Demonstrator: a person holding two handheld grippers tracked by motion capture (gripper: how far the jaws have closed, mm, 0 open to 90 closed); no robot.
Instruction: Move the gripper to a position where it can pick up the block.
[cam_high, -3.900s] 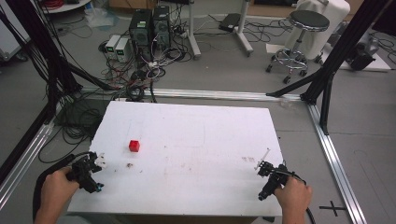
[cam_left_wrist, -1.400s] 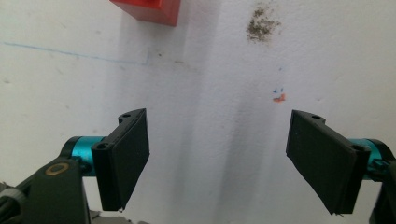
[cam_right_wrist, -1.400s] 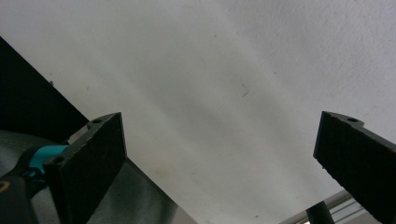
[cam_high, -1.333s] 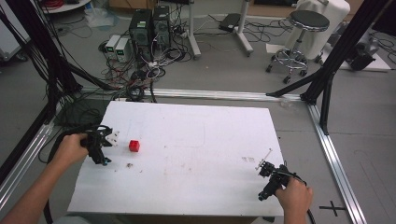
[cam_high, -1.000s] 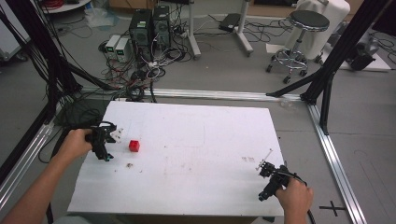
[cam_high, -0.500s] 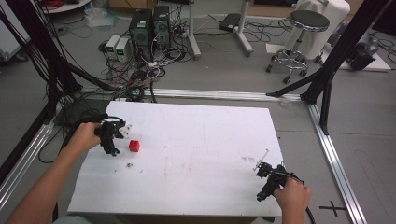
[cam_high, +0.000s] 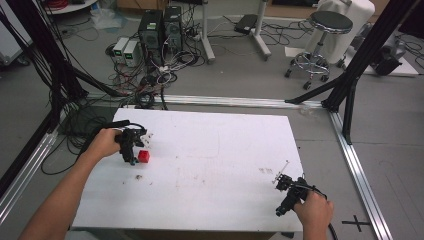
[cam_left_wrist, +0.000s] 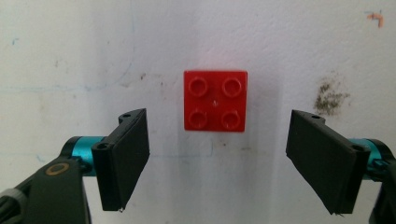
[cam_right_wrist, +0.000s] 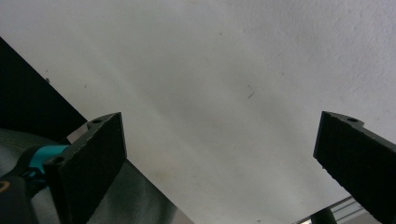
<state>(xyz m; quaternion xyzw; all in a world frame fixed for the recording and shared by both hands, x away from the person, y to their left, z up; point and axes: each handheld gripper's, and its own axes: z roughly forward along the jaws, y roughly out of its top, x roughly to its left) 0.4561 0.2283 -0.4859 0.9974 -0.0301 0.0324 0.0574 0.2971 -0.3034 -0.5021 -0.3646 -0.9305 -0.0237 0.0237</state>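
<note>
With its jaws spread wide and empty, the left hand-held gripper (cam_left_wrist: 217, 161) sits just short of the red brick (cam_left_wrist: 215, 100), which lies square, studs up, dead ahead between them on the counter (cam_high: 215, 165), while the right hand-held gripper (cam_high: 285, 192), also wide open and empty, idles well apart at the near right corner.

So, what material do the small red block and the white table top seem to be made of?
The small red four-stud block looks like moulded plastic: smooth, slightly glossy, with four round studs and crisp edges. The white table top seems a matte painted or laminated board, maybe foam board; it is scuffed, stained and pencil-marked. The exact material I cannot tell.
</note>
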